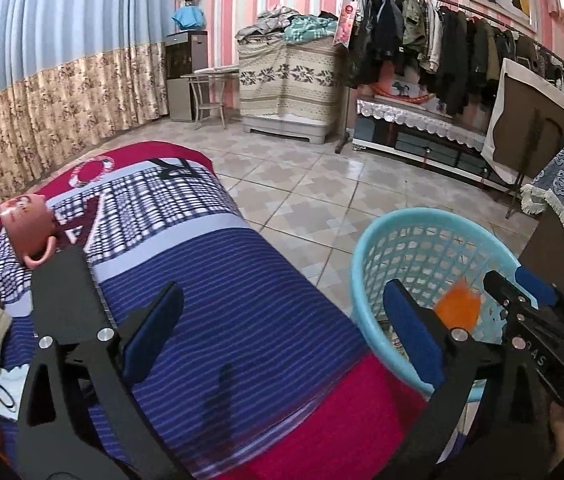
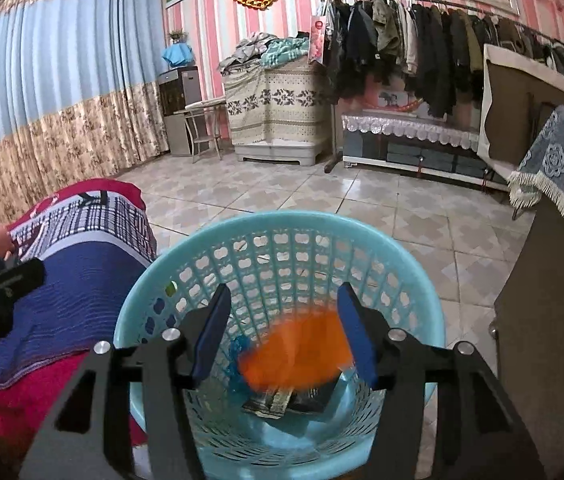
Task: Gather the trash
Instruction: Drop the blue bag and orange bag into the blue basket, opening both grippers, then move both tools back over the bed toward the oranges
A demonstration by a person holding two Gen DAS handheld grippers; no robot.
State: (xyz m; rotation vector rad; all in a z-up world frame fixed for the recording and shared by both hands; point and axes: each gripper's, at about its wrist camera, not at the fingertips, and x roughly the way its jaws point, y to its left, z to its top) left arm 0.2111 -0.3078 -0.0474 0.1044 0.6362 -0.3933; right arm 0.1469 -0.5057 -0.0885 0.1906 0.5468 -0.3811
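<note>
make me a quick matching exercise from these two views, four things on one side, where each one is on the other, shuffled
Things:
1. orange trash
2. pink mug
3. right gripper
4. hanging clothes

Places:
A. on the striped cloth, lying on its side
B. on a rail along the pink wall
C. open, above the basket's mouth
D. blurred, inside the blue basket

Pairs: 1-D, 2-A, 3-C, 4-B
</note>
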